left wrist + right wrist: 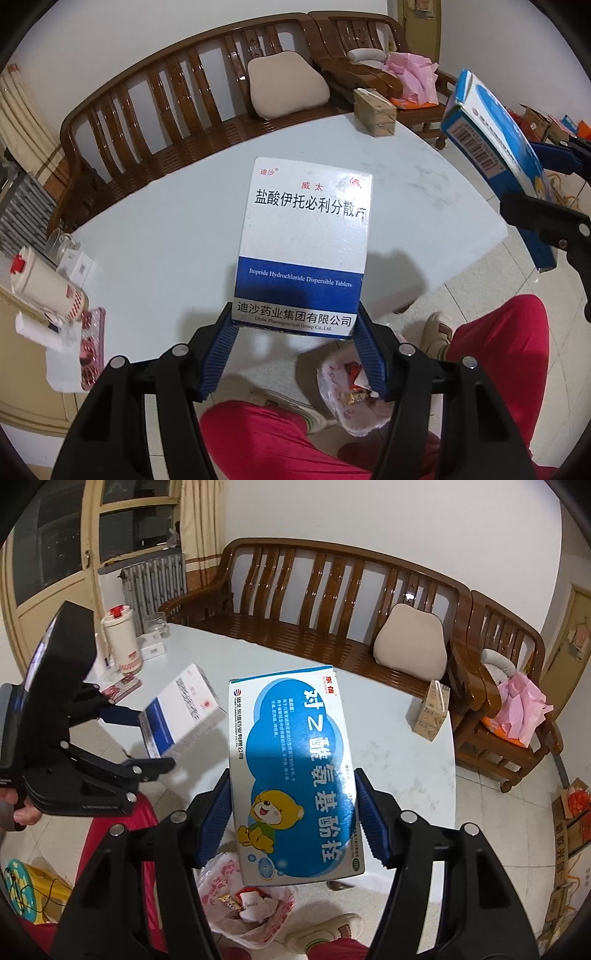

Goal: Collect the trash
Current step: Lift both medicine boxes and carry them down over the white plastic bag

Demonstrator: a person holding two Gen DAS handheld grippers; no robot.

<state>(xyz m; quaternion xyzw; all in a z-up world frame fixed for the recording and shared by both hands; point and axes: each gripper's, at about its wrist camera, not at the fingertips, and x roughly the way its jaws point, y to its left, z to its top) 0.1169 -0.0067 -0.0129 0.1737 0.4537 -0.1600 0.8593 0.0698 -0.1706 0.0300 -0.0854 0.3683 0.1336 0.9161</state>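
Two medicine cartons held aloft, one per gripper, presumably bound for the trash bag (351,391) lying open on the floor at lower centre, between red-trousered legs (495,350). At centre frame in the left wrist view, left gripper (295,332) clamped by its blue pads on the bottom edge of a white-and-blue tablet box (303,243), label facing the lens. At centre in the right wrist view, right gripper (293,812) closed on both long sides of a blue cartoon-bear box (295,775), tilted clear of the table. Beyond, pale table (166,240) with a small brown carton (373,110) near its far edge, possibly more rubbish. Farther back, wooden bench (166,96) against the wall.
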